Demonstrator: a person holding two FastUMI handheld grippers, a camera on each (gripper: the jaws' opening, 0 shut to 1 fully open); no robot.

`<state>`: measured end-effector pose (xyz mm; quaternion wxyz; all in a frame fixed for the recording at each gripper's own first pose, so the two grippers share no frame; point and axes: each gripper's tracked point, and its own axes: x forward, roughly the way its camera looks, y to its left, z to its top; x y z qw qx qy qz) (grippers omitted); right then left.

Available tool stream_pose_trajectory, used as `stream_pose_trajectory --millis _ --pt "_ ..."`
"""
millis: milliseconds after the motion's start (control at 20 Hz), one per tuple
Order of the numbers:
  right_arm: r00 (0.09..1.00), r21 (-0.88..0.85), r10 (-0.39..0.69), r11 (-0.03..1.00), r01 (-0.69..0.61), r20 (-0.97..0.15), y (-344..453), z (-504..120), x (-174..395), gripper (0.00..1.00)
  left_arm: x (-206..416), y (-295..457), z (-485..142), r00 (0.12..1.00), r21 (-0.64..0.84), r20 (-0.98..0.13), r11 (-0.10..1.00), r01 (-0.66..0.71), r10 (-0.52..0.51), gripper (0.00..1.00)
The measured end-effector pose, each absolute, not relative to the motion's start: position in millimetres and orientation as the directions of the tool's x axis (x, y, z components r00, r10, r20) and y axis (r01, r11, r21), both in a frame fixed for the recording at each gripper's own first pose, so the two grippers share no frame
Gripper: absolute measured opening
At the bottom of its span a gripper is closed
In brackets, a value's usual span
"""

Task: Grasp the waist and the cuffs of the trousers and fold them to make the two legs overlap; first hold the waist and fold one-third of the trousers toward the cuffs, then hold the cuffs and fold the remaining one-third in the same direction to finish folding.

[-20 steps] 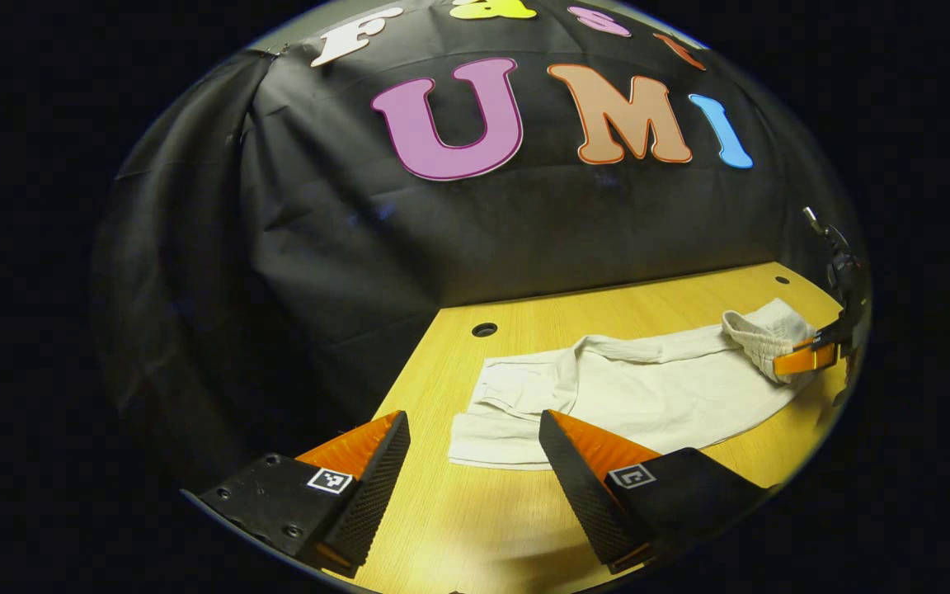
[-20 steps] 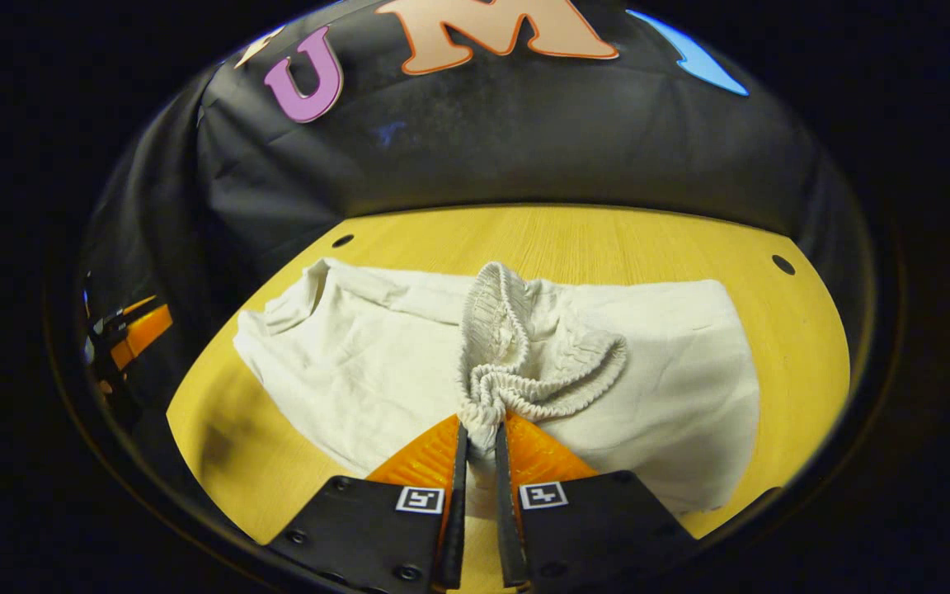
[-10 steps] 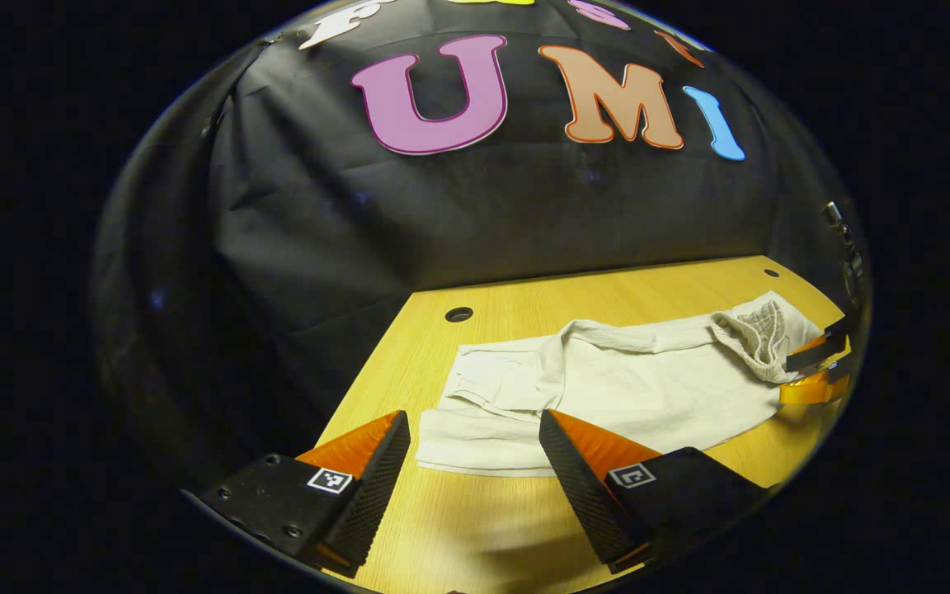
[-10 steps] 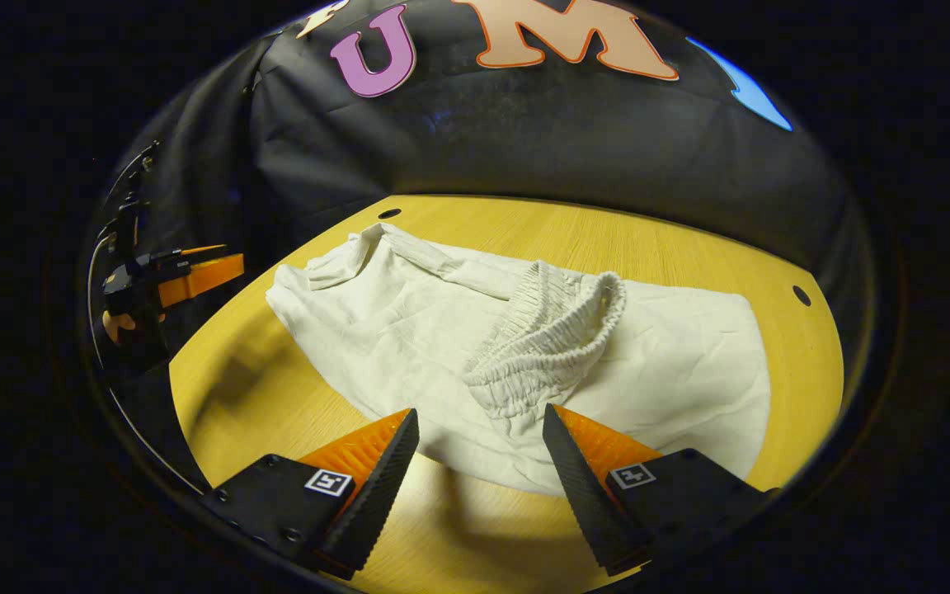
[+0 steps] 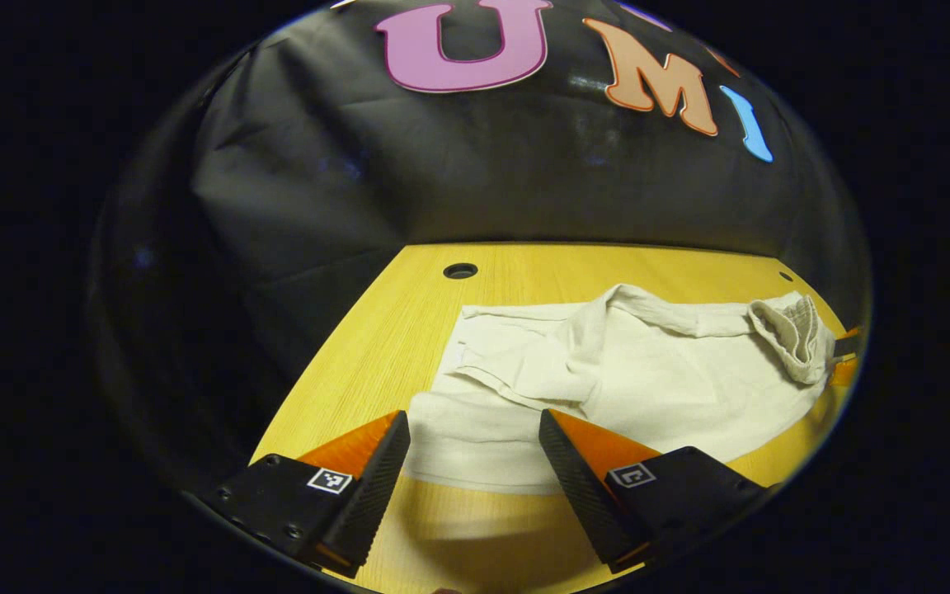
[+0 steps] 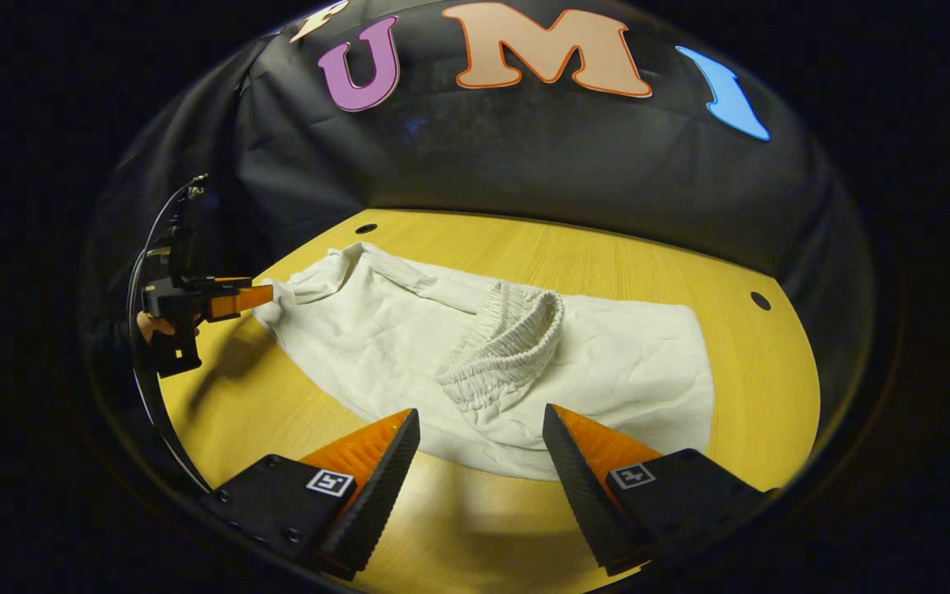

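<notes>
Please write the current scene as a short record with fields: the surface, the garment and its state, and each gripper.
surface: wooden table with round holes
garment: pale trousers lying on the table, wrinkled
waist: elastic waistband folded over onto the legs, bunched
cuff end: cuffs flat on the table, at the left gripper's side
left gripper: open, cuff end lies between its fingers, not clamped
right gripper: open, in front of the waistband, holding nothing
fold stage: waist fold appears laid down; cuff fold not yet done
</notes>
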<state>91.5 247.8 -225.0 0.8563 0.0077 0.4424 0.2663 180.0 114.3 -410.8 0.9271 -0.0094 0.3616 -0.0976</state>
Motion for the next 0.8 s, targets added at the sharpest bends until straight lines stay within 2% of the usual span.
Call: stream_pose_trajectory --millis 250,350,500,550,600,650,700,750,800 --pt "0.467 0.225 0.442 0.865 -0.449 -0.766 242 -224 86 0.92 176 114 -439 0.664 -0.114 -0.723 0.981 0.158 -0.191 0.96" --pt "0.469 0.222 0.439 0.866 -0.449 -0.766 241 -221 83 0.92 179 111 -437 0.675 -0.126 -0.709 0.979 0.163 -0.204 0.98" --pt "0.476 0.221 0.437 0.868 -0.444 -0.763 239 -219 85 0.92 175 109 -436 0.665 -0.140 -0.714 0.975 0.172 -0.220 0.94" --pt "0.478 0.221 0.437 0.869 -0.443 -0.762 239 -217 85 0.92 174 104 -436 0.657 -0.150 -0.717 0.972 0.180 -0.232 0.89" --pt "0.480 0.221 0.438 0.869 -0.443 -0.760 238 -215 85 0.96 176 100 -437 0.657 -0.157 -0.715 0.971 0.182 -0.239 0.73" --pt "0.483 0.221 0.439 0.869 -0.443 -0.758 237 -213 86 0.96 176 95 -437 0.657 -0.172 -0.710 0.967 0.189 -0.255 0.70" --pt "0.486 0.220 0.440 0.869 -0.443 -0.755 236 -211 86 0.92 176 89 -437 0.652 -0.183 -0.709 0.964 0.194 -0.267 0.55" --pt "0.489 0.221 0.441 0.868 -0.444 -0.753 234 -209 86 0.92 177 85 -435 0.653 -0.197 -0.704 0.960 0.197 -0.279 0.45" --pt "0.490 0.221 0.442 0.868 -0.445 -0.752 232 -209 87 0.92 178 82 -434 0.656 -0.209 -0.698 0.958 0.197 -0.287 0.29"
